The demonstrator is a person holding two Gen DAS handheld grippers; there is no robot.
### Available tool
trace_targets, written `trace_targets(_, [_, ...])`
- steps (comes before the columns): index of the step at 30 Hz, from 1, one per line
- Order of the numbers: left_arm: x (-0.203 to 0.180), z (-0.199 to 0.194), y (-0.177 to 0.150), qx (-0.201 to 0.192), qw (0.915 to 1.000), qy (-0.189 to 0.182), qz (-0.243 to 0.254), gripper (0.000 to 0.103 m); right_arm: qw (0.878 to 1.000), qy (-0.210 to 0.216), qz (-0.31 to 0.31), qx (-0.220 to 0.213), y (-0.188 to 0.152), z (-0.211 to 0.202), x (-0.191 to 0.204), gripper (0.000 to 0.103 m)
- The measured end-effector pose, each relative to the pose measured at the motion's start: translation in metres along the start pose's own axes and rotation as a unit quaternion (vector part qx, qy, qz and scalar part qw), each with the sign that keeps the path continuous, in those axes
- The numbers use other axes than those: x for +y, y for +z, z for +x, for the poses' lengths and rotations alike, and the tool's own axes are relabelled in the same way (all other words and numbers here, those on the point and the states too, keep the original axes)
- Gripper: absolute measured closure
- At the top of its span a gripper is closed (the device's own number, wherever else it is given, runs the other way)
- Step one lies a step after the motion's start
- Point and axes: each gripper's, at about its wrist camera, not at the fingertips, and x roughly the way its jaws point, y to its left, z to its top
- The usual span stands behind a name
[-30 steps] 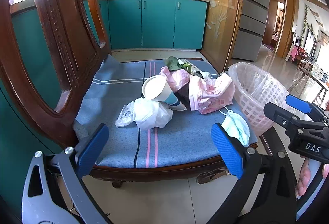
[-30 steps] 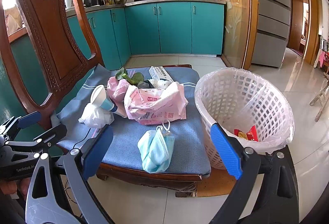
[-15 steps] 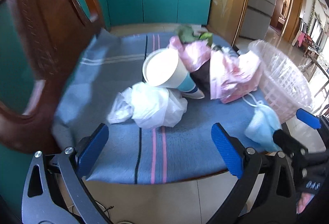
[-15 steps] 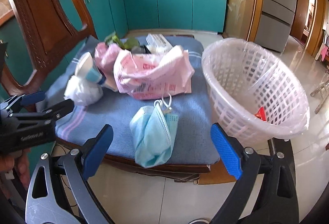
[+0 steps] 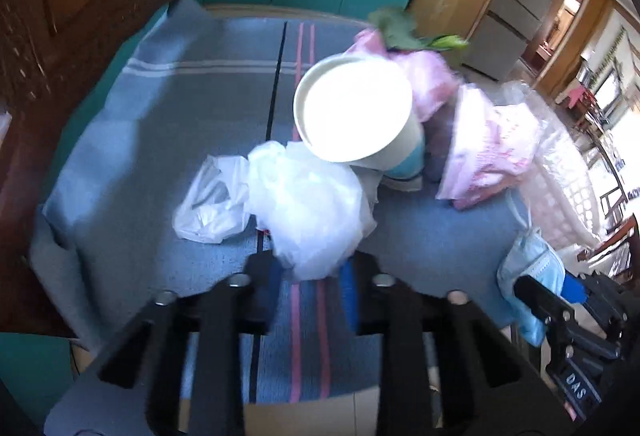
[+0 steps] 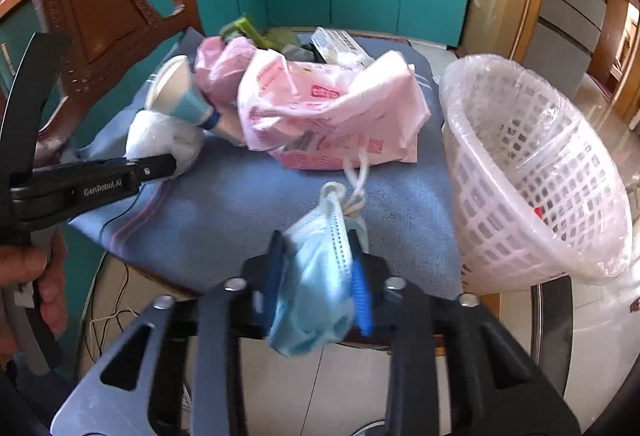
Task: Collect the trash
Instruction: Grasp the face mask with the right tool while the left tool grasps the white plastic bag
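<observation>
Two grabs at once, and both look thin. The left tongs [image 5: 310,276] pinch only the near lobe of the crumpled white plastic bag [image 5: 316,207], and film that slick can slide out of the blue pads or stretch as it rises. Worse, just beyond those tongs the wide-mouthed paper cup with the teal band [image 5: 360,115] leans right on top of the bag; lift now and I judge the cup tips and rolls across the blue striped chair cushion [image 5: 160,123], maybe off its edge.

Over on the right, the right tongs [image 6: 318,276] are clamped on the pale blue pleated face mask [image 6: 316,284], soft fabric bunched between the fingers, most of it sagging below them past the cushion's front edge. Its white elastic ear loops [image 6: 356,191] trail ahead toward the crinkled pink printed plastic bag [image 6: 332,111], which sits further out from the tongs. Whether the loops are caught on it I cannot tell; if so, a pull drags that bag along.

To the right of the right tongs stands the white lattice plastic basket with a clear liner [image 6: 532,171], tilted and light, so a bump could topple it.
</observation>
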Motion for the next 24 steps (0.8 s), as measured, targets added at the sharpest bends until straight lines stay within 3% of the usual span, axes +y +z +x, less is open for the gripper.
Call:
trace_targets(5, [-0.012, -0.057, -0.009, -0.042, 0.9987, -0.009, 0.028, 0.087, 0.999, 0.038, 0.006, -0.017, -0.004, -0.023, -0.002, 0.080])
trace_targets(10, [-0.024, -0.144, -0.017, -0.174, 0.9835, -0.008, 0.047, 0.087, 0.994, 0.067, 0.007, -0.083, 0.001, -0.061, -0.004, 0.082])
trace_targets(13, [-0.028, -0.164, -0.022, -0.207, 0.9774, -0.012, 0.041, 0.087, 0.990, 0.069, 0.013, -0.119, 0.003, -0.077, -0.007, 0.082])
trace_targets(20, [-0.038, -0.142, -0.027, -0.161, 0.9861, -0.026, 0.031, 0.087, 0.987, 0.061, 0.018, -0.150, 0.009, -0.088, -0.010, 0.082])
trace_targets(24, [-0.049, -0.141, -0.033, -0.157, 0.9862, -0.024, 0.047, 0.087, 0.987, 0.059, 0.022, -0.151, 0.010, -0.087, -0.013, 0.082])
